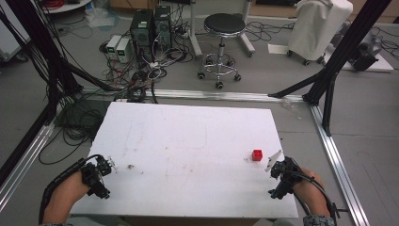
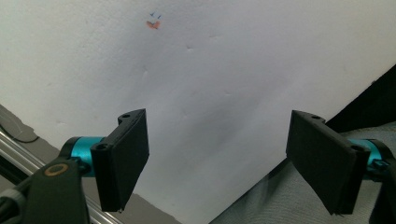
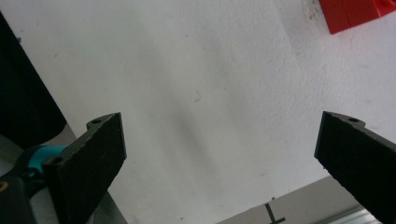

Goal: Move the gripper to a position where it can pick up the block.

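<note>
1. The red block [image 1: 257, 155] sits alone in the lower right of the high view, on the white tabletop [image 1: 188, 141], a little in from its right edge. In the right gripper view a corner of it [image 3: 355, 14] shows at the upper right of the frame, lying flat on the white surface and touched by nothing.

2. The right claw [image 1: 277, 165] is the nearer one. It lies just to the lower right of the block in the high view, close to it but apart from it. Its own view shows the two black jaws spread wide with bare tabletop between them, so it holds nothing.

3. The left claw [image 1: 101, 174] rests at the lower left of the high view, by the tabletop's left edge and well apart from the block. In the left gripper view its jaws also stand wide apart over bare white surface, with only a small orange and blue mark [image 2: 153, 23] far up the frame.

4. As I judge it, the work is at its very start: the block has not been grasped or lifted. What is left is nearly everything: bringing the right claw forward over the block, closing on it, and carrying it wherever it is meant to go.
</note>
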A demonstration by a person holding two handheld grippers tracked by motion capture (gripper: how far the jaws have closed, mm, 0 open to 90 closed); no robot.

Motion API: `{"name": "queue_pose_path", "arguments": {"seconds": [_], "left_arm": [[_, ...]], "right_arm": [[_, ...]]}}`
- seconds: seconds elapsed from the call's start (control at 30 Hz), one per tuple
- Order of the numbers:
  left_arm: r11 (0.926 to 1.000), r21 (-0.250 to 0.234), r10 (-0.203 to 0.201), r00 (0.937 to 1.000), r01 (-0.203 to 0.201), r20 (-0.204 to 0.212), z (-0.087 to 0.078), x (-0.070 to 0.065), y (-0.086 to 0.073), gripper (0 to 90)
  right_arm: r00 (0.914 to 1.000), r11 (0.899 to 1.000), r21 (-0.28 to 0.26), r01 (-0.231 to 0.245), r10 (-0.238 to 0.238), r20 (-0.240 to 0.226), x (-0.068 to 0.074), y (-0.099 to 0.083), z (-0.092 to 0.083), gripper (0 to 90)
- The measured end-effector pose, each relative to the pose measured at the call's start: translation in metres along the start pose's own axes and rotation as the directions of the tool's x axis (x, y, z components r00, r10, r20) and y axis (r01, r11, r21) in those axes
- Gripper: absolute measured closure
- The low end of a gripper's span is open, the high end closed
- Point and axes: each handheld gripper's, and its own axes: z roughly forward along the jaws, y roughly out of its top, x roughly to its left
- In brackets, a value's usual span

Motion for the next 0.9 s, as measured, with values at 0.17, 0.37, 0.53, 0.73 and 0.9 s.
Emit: {"name": "queue_pose_path", "arguments": {"seconds": [0.17, 0.37, 0.53, 0.73, 0.9], "left_arm": [[1.0, -0.001, -0.002, 1.0, 0.002, -0.003, 0.001, 0.0, 0.0, 21.5], [1.0, -0.005, -0.006, 1.0, 0.006, 0.001, 0.002, -0.001, 0.0, 21.5], [1.0, 0.002, -0.002, 1.0, 0.002, 0.002, 0.004, -0.001, -0.001, 21.5], [1.0, 0.0, -0.007, 1.0, 0.007, 0.004, 0.004, -0.002, -0.002, 21.5], [1.0, 0.004, -0.004, 1.0, 0.004, 0.009, 0.005, -0.001, -0.002, 21.5]], "right_arm": [[0.9993, 0.999, -0.007, 0.036, -0.037, -0.009, -0.006, 0.006, -0.003, 1.2], [0.9982, 0.998, 0.027, 0.059, -0.059, -0.011, -0.013, 0.004, -0.003, 1.2], [0.9971, 0.997, 0.021, 0.075, -0.075, -0.016, -0.021, 0.002, -0.005, 1.2], [0.9942, 0.995, 0.0, 0.102, -0.102, -0.035, -0.03, 0.006, -0.006, 1.2], [0.9899, 0.991, 0.016, 0.13, -0.129, -0.058, -0.036, 0.007, -0.005, 1.2]]}}
